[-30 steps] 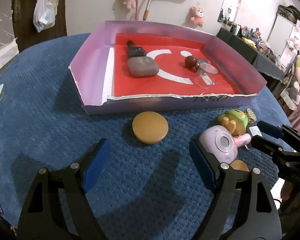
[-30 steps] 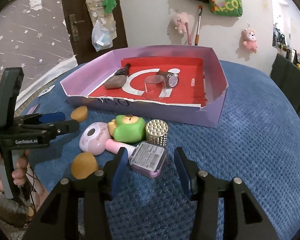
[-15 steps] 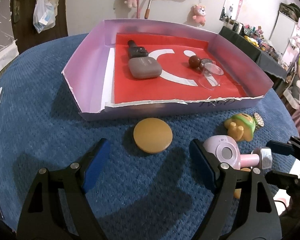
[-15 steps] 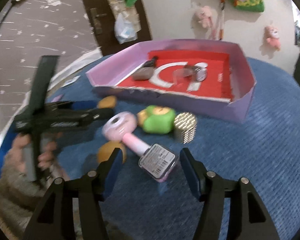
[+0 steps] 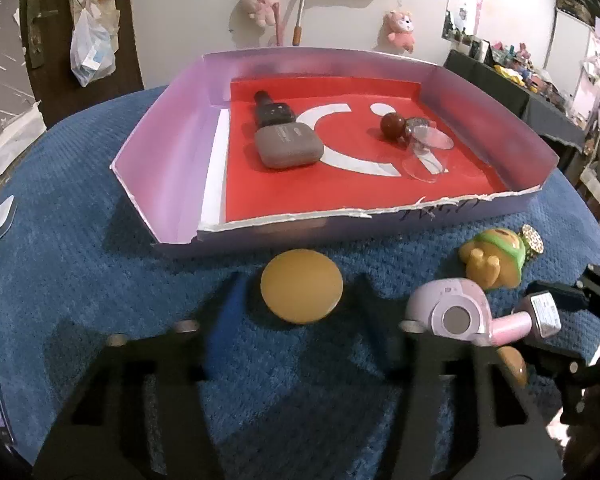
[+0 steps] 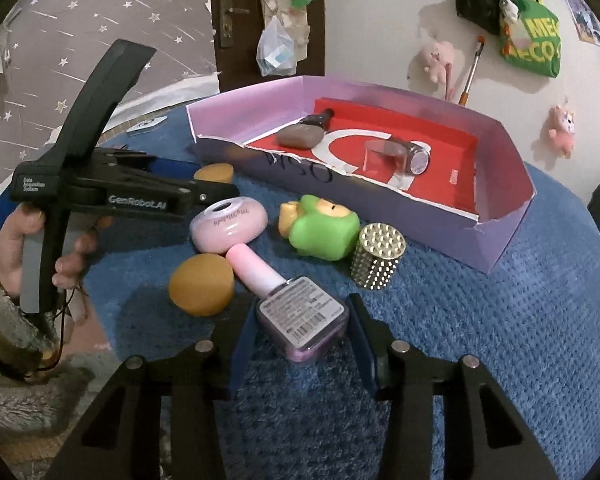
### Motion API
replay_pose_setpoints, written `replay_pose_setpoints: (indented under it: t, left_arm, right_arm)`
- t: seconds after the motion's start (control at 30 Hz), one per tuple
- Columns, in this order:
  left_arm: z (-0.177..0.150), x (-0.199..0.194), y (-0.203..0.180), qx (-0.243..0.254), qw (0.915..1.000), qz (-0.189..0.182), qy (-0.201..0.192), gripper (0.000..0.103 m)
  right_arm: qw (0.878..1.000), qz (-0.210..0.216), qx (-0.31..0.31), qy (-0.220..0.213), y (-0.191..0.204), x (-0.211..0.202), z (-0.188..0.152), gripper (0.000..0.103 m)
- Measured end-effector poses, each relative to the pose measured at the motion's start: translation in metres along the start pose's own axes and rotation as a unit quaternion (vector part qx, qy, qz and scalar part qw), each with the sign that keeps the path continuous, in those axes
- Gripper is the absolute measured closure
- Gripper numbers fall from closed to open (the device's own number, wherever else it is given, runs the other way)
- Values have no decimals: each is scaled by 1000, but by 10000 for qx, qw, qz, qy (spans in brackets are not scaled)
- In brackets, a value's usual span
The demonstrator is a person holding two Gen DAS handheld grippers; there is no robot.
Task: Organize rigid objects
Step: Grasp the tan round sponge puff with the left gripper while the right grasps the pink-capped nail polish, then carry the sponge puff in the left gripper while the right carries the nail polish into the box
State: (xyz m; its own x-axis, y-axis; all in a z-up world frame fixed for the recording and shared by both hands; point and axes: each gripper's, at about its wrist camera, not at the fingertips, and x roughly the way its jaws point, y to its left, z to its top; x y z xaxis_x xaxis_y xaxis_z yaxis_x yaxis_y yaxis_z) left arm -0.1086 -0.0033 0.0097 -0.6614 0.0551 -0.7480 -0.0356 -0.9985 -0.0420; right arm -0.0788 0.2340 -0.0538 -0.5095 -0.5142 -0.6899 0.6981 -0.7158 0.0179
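A tan round disc lies on the blue cloth before the purple box. My left gripper straddles it; its blurred jaws are closing, with a thin gap still showing on each side. The right wrist view shows that gripper in a person's hand. A lilac nail polish bottle with a pink cap lies between the closing jaws of my right gripper, and both pads touch its sides. In the left wrist view the right gripper holds the bottle at the far right.
A pink round compact, a green and yellow toy, a gold studded cylinder and a second tan disc crowd the cloth. The box holds a grey case, a dark bottle, a brown-capped bottle and a clear cup.
The left jaws swung inward from wide apart to just outside the tan disc. The right jaws narrowed onto the nail polish bottle, and the right wrist rolled back level.
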Motion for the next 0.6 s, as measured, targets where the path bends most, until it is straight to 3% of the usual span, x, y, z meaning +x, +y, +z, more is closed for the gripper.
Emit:
replay_pose_setpoints:
  t: [0.17, 0.6]
  left_arm:
    - [1, -2, 7, -203, 9997, -145, -7, 67]
    - [1, -31, 8, -134, 9991, -303, -257, 68]
  right_arm:
    - [9998, -12, 205, -80, -3, -3, -2, 57]
    - [9964, 221, 598, -555, -13, -33, 19, 57]
